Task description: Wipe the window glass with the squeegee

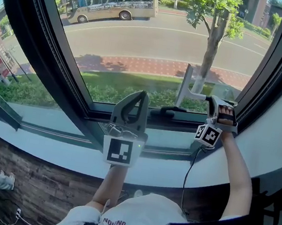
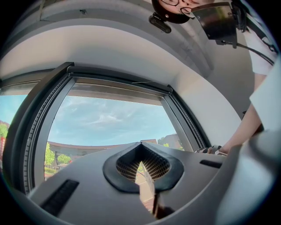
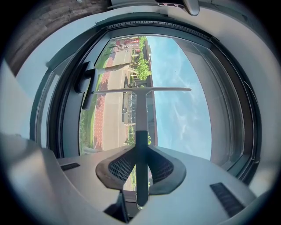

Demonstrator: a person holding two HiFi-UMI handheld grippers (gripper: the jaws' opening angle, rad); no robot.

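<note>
Pinched the dark grip of the squeegee (image 3: 141,114) between the pads of the right gripper (image 3: 141,151), jaws closed onto it from both sides. Saw the tool's pale shaft run straight out from those jaws, the long blade set crosswise at its far end, in front of the window glass (image 3: 189,110). Could not tell whether blade and pane touched or stood just apart.

From the head view, found that right gripper (image 1: 212,103) just right of the black window handle (image 1: 167,109). Found the squeegee (image 1: 185,84) above and right of that handle, blade on edge over the lower right part of the window glass (image 1: 140,47). Noted a hand (image 1: 227,119) wrapped round the gripper's body, further right of the handle.

Found the left gripper (image 2: 141,147) with its jaws pressed together at the tips and nothing between the pads, only street and sky past them. Placed this left gripper (image 1: 140,98) just left of the window handle, about level with it, pointing up at the pane and well apart from the squeegee.

Saw, beyond the handle and through the pane, a lawn (image 1: 113,87), a tree (image 1: 213,41) above and to the right, and a bus (image 1: 112,4) far up and to the left.
</note>
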